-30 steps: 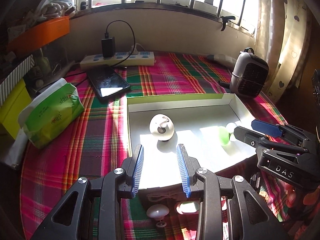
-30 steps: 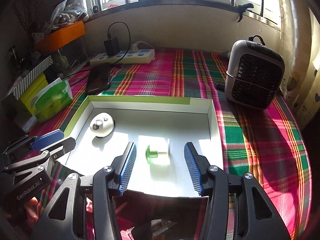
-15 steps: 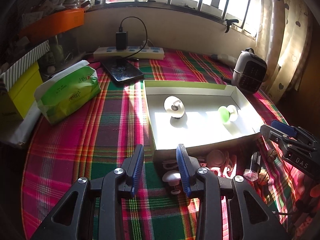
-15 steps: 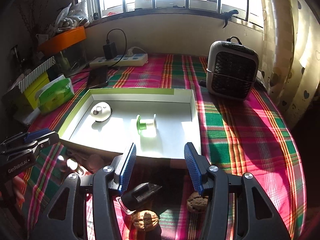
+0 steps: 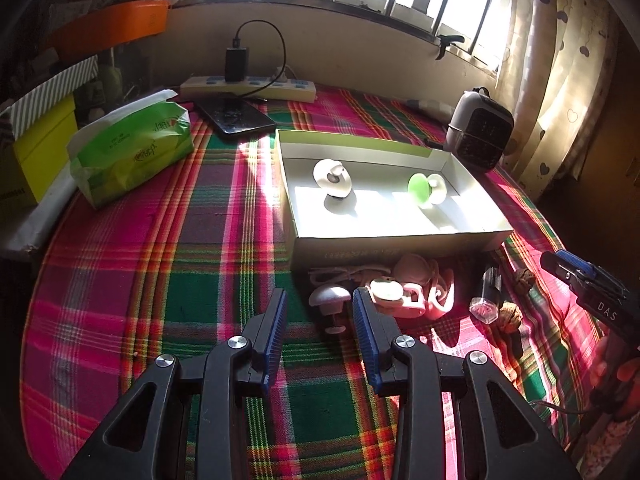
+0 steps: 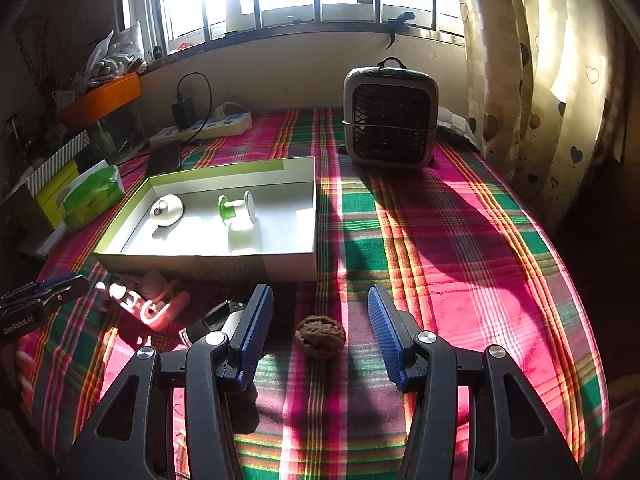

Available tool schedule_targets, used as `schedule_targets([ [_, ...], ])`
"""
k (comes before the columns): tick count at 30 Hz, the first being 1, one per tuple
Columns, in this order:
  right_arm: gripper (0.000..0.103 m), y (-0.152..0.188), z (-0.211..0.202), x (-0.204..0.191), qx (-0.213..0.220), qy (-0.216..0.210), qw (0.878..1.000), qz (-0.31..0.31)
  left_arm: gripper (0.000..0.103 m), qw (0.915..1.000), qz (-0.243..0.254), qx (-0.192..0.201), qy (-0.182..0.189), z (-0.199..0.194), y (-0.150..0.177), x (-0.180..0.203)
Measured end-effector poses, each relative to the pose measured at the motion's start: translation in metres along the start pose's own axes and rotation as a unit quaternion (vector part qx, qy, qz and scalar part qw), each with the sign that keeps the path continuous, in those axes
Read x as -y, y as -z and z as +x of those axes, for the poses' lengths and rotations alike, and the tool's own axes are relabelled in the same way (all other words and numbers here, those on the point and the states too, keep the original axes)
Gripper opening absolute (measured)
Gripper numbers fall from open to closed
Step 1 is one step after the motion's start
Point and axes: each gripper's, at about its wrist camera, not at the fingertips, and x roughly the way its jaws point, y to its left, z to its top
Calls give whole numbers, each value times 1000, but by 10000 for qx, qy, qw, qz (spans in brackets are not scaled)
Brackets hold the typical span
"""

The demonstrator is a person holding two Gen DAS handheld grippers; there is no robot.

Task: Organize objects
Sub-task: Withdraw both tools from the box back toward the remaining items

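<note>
Now both grippers hang above the plaid tablecloth (image 6: 440, 216) on the near side of the shallow box (image 5: 400, 238). The left gripper (image 5: 318, 312) has its jaws spread with nothing pinched, and a small white knob (image 5: 329, 298) lies on the cloth between its tips. The right gripper (image 6: 320, 320) is spread too, gripping nothing, with a walnut (image 6: 320, 336) on the cloth between its fingers. Inside the box sit a white disc (image 5: 332, 178) on the left and a green-and-white spool (image 5: 426, 188) further right. Pink items (image 5: 416, 292) lie just beside the box's near wall.
</note>
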Motion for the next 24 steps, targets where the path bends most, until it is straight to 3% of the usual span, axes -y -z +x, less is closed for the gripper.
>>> schedule_targets([
  [11,51,22,3,8,-174,-175,9996,105,32,9999,0,-139,46,4,10,-2],
  [24,51,18,25,6,-444,-121,9989,-25,32,9995,48,-286,82,16,9,5],
])
